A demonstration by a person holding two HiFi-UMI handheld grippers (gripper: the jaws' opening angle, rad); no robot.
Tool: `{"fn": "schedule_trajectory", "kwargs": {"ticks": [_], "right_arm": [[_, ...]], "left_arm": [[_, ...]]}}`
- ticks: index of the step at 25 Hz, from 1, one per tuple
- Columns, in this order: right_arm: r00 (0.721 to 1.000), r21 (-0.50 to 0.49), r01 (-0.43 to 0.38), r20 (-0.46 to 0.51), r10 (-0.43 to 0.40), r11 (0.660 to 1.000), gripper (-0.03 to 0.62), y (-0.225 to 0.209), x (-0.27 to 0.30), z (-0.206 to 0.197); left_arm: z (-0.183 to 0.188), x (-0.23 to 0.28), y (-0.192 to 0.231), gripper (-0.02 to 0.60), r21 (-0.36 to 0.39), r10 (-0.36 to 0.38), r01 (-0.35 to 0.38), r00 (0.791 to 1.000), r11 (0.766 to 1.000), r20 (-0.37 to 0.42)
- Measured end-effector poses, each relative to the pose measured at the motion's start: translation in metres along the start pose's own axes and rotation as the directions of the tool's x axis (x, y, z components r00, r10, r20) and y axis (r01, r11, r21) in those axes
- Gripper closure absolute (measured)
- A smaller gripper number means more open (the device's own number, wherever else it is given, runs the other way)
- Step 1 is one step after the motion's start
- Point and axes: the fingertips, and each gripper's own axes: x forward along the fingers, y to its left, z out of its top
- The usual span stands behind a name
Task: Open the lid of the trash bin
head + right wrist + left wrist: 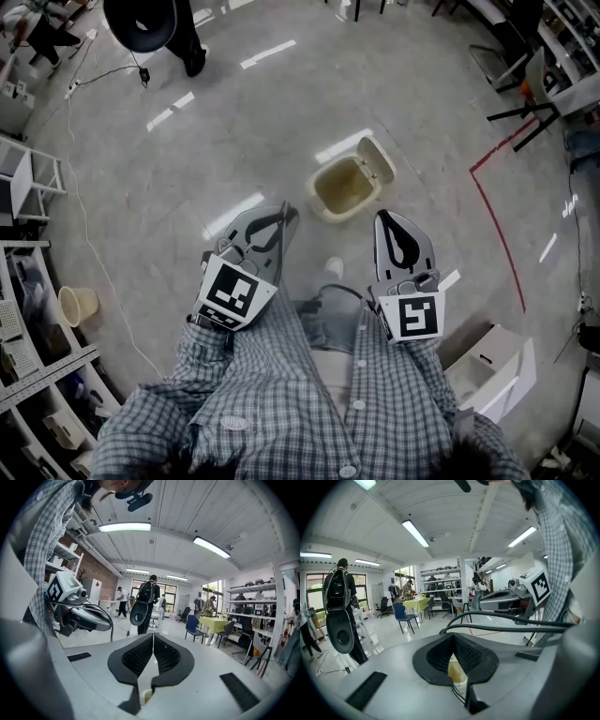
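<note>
Well, the bin [343, 187] sits on the floor straight ahead of you, just beyond both tips and between them. Its lid [379, 158] is tipped back off the far-right edge, so the mouth shows bare and the job looks done already. The bin's long axis runs from near-left to far-right, with the lid at the far-right end.

Your left gripper [284, 215] and right gripper [388, 218] are both clenched with nothing between the pads, and both are drawn back close to your body. The right one is nearer the lid; if the lid needs any further push, reach from that side, up and away from you.

Nothing stands between the tips and the bin, only your shoe [332, 268] short of it. A bucket [77, 304] lies well off to the left, a white box [490, 368] is to your right, and red tape [497, 225] runs past the bin.
</note>
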Motion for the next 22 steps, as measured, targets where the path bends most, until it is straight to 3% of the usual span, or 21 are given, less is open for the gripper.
{"fn": "schedule_trajectory", "kwargs": {"ticks": [6,9,11,13,15,16,19,22], "right_arm": [[1.0,0.002,0.009,0.0,-0.009,1.0,0.572,-0.004,-0.002,0.0],[1.0,0.005,0.012,-0.001,-0.012,1.0,0.571,-0.006,-0.002,-0.001],[1.0,0.008,0.012,-0.004,-0.012,1.0,0.571,-0.005,-0.002,-0.002],[1.0,0.01,0.012,-0.004,-0.012,1.0,0.571,-0.004,-0.002,-0.002],[1.0,0.011,0.012,-0.004,-0.012,1.0,0.572,-0.003,-0.002,-0.002],[1.0,0.011,0.012,-0.004,-0.012,1.0,0.571,-0.003,-0.003,-0.002],[1.0,0.012,0.013,-0.006,-0.013,1.0,0.572,-0.004,-0.003,-0.003],[1.0,0.01,0.014,-0.007,-0.014,1.0,0.571,-0.004,-0.003,-0.003]], "left_arm": [[0.002,0.004,-0.001,0.575,0.017,-0.019,0.019,1.0,1.0,-0.005],[-0.008,0.008,-0.01,0.575,0.052,-0.097,0.101,0.992,0.993,-0.076],[-0.026,0.009,-0.02,0.575,0.104,-0.171,0.193,0.966,0.976,-0.192],[-0.048,0.007,-0.028,0.575,0.172,-0.213,0.285,0.914,0.943,-0.345],[-0.065,0.004,-0.027,0.575,0.241,-0.193,0.329,0.869,0.913,-0.456],[-0.067,0.004,-0.023,0.575,0.262,-0.169,0.319,0.867,0.911,-0.469],[-0.054,0.009,-0.009,0.575,0.258,-0.107,0.218,0.917,0.941,-0.385],[-0.033,0.011,-0.001,0.575,0.2,-0.074,0.128,0.963,0.971,-0.257]]}}
